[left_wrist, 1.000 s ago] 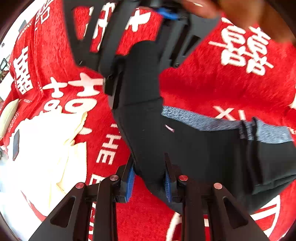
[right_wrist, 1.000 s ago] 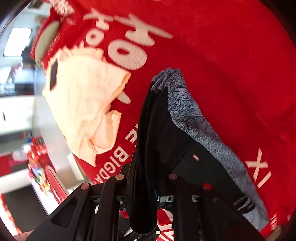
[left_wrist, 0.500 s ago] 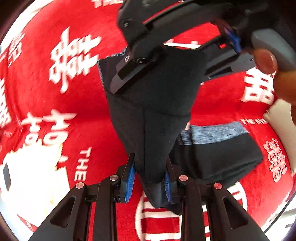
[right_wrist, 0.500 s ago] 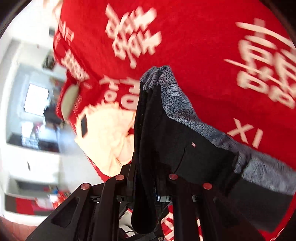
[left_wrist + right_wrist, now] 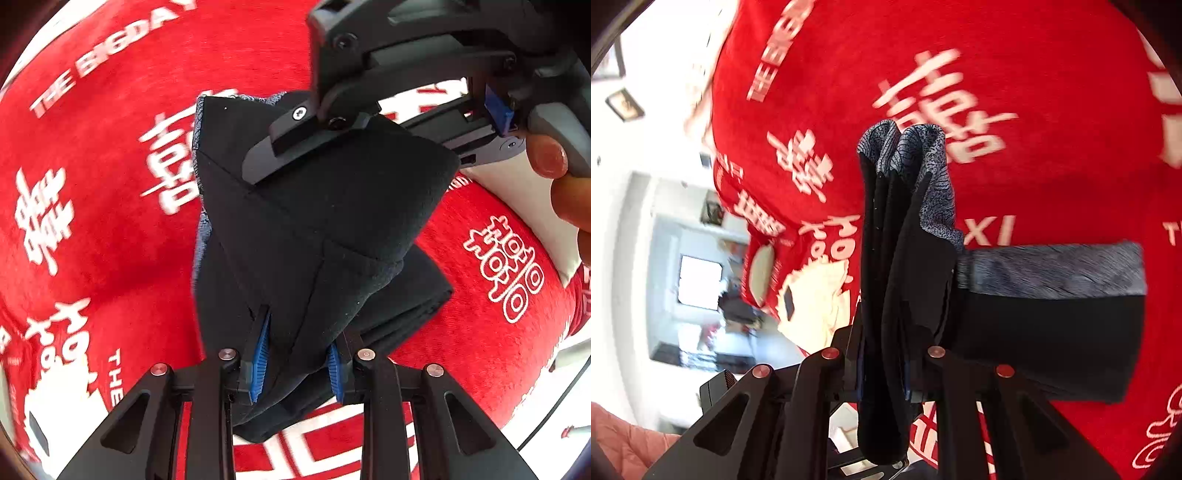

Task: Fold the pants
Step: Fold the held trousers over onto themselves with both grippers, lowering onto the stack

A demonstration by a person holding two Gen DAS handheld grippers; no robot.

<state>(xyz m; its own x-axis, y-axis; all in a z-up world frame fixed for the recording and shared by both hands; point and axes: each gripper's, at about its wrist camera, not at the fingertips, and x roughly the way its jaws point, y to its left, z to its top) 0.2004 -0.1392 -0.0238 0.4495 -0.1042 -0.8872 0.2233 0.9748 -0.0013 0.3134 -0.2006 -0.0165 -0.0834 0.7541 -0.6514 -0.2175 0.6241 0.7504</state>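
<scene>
The black pants (image 5: 332, 221) with a grey patterned waistband (image 5: 1052, 266) hang bunched over a red cloth. My left gripper (image 5: 297, 358) is shut on a thick fold of the pants between its blue pads. My right gripper (image 5: 882, 369) is shut on another fold of the pants (image 5: 901, 277), which rises between its fingers. The right gripper also shows in the left wrist view (image 5: 317, 147), pinching the far top edge of the fabric. The lower part of the pants lies folded on the cloth (image 5: 1045, 339).
A red cloth (image 5: 110, 240) with white characters covers the surface. A cream garment (image 5: 812, 299) lies at its far left edge, also seen in the left wrist view (image 5: 55, 413). A room with a window lies beyond the cloth's edge (image 5: 698, 280).
Both grippers have swung round together with the pants in them. The held fold has come over the lower part of the pants, and the cream garment has slid toward the frame edges.
</scene>
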